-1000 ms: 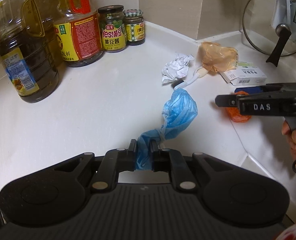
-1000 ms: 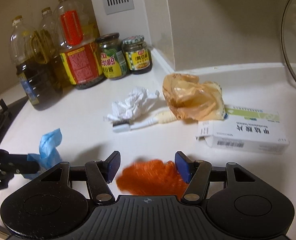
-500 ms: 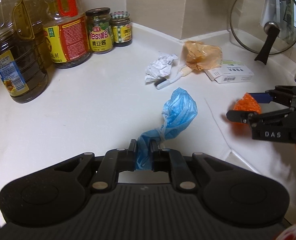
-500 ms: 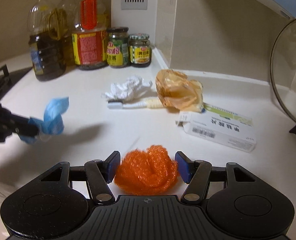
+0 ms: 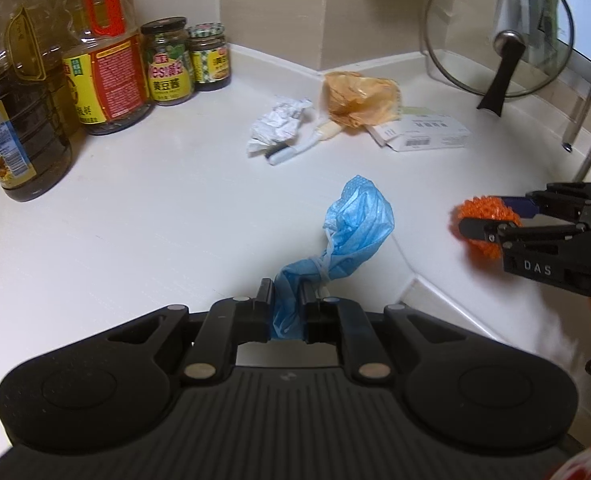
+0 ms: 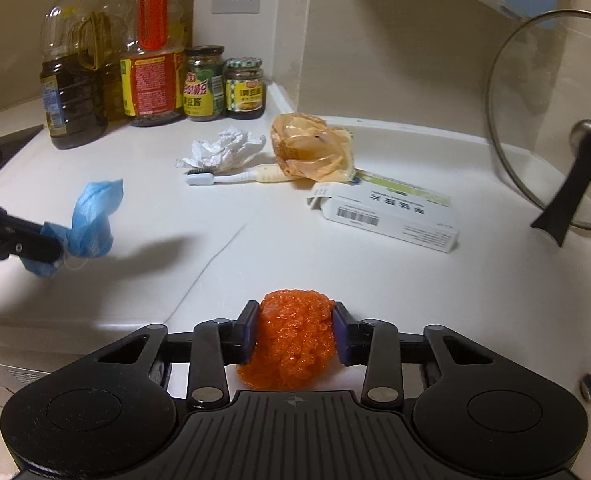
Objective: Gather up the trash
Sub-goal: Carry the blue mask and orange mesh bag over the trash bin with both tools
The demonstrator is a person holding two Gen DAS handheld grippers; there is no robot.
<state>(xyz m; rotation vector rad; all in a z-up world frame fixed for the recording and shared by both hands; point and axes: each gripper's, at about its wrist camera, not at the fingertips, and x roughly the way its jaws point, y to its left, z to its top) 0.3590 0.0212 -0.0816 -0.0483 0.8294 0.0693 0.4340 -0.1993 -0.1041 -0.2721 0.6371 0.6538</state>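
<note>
Left gripper (image 5: 286,304): fingers closed on the blue mask (image 5: 357,222), low centre; its loose end may snag.
Right gripper (image 6: 295,330): fingers clamped on the orange mesh ball (image 6: 291,340), bottom centre; springy, may slip.
Worktop (image 6: 375,276): crumpled paper (image 6: 225,148), toothbrush (image 6: 231,177), bag (image 6: 313,148), box (image 6: 391,216) remain mid-frame.

Toothbrush (image 6: 231,176) before crumpled paper (image 6: 223,150); bag (image 6: 315,152) right of paper; box (image 6: 391,216) right of bag.

Two close wrist views along their tongs, both facing the countertop (image 5: 143,216) corner, crumpled paper (image 6: 225,150) shared.
</note>
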